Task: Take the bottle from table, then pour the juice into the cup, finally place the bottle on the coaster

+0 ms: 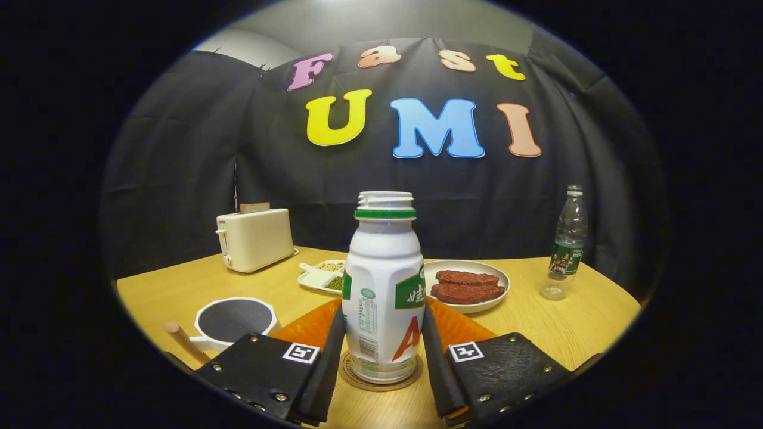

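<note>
A white juice bottle [381, 292] with a green neck ring and no cap stands upright on a round brown coaster [381, 380]. My gripper [383, 310] has one finger on each side of the bottle's body. Both fingers [334, 351] press against its sides, so the gripper is shut on it. Left of the fingers sits a white cup [235, 320] with a dark inside and a wooden handle pointing toward me.
On the wooden table [566, 333] beyond the bottle are a plate of brown patties [468, 285] and a white divided dish of beans [325, 275]. A cream toaster [255, 238] stands at the back left. A clear water bottle [566, 244] stands at the right.
</note>
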The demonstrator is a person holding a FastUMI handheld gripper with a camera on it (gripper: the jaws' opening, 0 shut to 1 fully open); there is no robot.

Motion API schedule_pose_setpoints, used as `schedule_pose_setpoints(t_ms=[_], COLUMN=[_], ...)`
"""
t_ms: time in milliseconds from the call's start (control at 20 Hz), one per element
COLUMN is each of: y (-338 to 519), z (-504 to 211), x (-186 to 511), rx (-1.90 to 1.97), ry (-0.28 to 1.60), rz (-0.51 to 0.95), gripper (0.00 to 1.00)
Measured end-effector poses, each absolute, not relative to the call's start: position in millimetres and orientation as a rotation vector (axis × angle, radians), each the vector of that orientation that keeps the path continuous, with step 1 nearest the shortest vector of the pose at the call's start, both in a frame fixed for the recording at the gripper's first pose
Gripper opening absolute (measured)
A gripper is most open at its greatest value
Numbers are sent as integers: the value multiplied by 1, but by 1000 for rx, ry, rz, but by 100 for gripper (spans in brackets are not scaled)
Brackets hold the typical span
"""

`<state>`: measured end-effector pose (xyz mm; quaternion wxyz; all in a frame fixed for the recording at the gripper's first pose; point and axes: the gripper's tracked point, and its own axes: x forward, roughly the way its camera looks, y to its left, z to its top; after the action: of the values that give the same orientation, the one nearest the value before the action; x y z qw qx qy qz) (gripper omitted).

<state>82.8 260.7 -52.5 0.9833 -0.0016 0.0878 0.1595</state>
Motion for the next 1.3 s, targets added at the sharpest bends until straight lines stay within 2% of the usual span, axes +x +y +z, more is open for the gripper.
schedule_pose_setpoints(t_ms=[850, 1050, 1200, 1300], y=[261, 262, 266, 267], z=[-55, -66, -63, -64], x=[80, 82, 82, 79], rx=[11, 7, -13, -13], ry=[134, 169, 159, 157], rz=[329, 324, 335, 333], gripper=[65, 72, 81, 83])
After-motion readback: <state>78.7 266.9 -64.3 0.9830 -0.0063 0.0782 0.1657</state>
